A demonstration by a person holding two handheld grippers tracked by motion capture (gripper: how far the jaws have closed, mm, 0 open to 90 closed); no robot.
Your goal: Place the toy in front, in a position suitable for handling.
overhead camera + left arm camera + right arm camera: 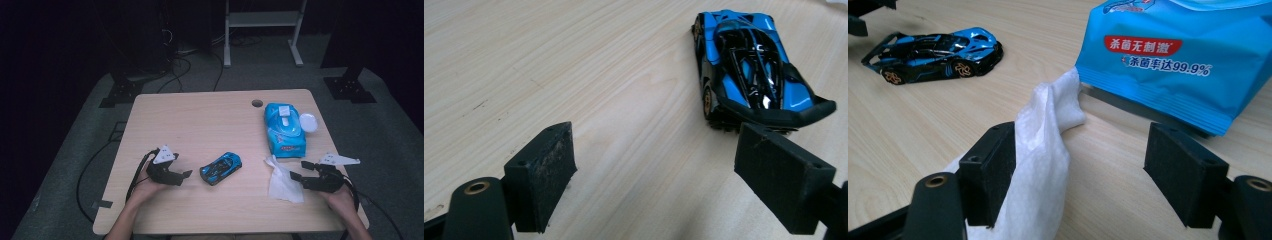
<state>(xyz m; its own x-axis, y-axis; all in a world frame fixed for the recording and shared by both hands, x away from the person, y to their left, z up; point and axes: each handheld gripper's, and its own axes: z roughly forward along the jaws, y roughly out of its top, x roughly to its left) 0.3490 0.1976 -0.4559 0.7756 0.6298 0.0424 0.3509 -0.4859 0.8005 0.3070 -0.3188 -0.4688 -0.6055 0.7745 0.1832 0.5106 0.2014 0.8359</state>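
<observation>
Both grippers sit low near the front edge of the table, each with its jaws standing apart and pressing on nothing. The left gripper points at the blue toy car, which stands just beyond its tips, in the middle of the table. The right gripper has the crumpled white wipe lying between its jaws, draped against one pad while the other pad stands clear of it. The wipe's far end touches the front of the blue wipe pack. I'd worry most about that limp wipe: if the right jaws close where they are, they could catch a mere fold and let the rest drag, or nudge the pack along with it. The car looks ready to roll, so a glancing touch from one left pad would probably send it off before the other pad arrives. From above you get the whole layout, the pack's open lid included. The right gripper view alone makes plain that the wipe leans on one pad, and shows the print on the pack. The left gripper view shows how the car sits off toward one jaw, not centred.
</observation>
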